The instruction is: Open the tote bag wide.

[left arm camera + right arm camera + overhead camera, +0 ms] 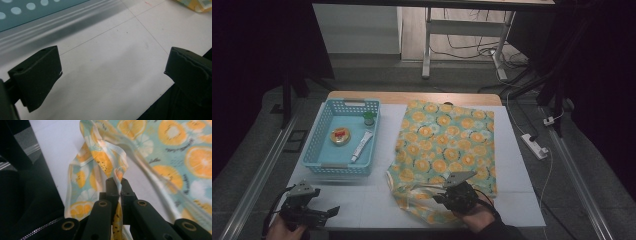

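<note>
- A white table (522,165) is sitting in a dim room, a pale floor and grey desk legs (427,45) showing behind it.
- A pale blue plastic basket (312,150) is standing at the table's left, holding a small round tin (340,136), a white tube (362,146) and a green-capped bottle (369,118).
- A teal cotton cloth printed with orange slices (447,135) is lying at the right, its near corner lifting.
- The right gripper (117,182) is pinching that corner, jaws clamped together on the fabric.
- The left gripper (112,72) is hovering at the near-left edge, jaws standing wide apart over bare table.
</note>
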Motion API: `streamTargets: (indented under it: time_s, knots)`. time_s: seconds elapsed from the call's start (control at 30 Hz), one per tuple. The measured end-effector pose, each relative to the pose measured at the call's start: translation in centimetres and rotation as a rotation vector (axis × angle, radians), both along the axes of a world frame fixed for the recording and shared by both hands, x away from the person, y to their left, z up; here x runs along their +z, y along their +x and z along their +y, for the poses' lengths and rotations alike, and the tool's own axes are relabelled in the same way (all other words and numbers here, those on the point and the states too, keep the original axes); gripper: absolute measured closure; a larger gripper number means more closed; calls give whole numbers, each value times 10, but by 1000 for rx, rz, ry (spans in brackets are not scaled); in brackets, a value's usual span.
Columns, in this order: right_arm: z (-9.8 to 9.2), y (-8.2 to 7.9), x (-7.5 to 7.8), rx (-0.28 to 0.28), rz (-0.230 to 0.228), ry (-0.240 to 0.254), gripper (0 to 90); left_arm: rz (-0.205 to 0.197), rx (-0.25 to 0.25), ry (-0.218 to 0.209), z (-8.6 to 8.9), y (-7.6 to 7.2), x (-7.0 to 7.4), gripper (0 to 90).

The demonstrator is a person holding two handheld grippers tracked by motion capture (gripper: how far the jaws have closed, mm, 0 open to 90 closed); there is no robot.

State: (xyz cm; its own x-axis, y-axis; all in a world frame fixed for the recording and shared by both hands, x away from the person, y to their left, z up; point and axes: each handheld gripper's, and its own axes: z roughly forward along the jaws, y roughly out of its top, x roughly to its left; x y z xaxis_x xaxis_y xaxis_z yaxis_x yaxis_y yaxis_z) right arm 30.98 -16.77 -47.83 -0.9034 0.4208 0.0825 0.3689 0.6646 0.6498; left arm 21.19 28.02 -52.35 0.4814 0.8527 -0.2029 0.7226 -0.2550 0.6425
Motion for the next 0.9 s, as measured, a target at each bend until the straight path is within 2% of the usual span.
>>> streamTargets:
  time_s: [0.2,0.4,0.9]
  knots:
    - [-5,14,14,-32,-42,27,878,5,2,-3,0,1,0,6]
    - [-6,39,26,-62,-73,45,880,10,6,-12,1,1,0,6]
    - [-8,108,26,-135,-70,57,880,17,8,-19,2,2,-1,11]
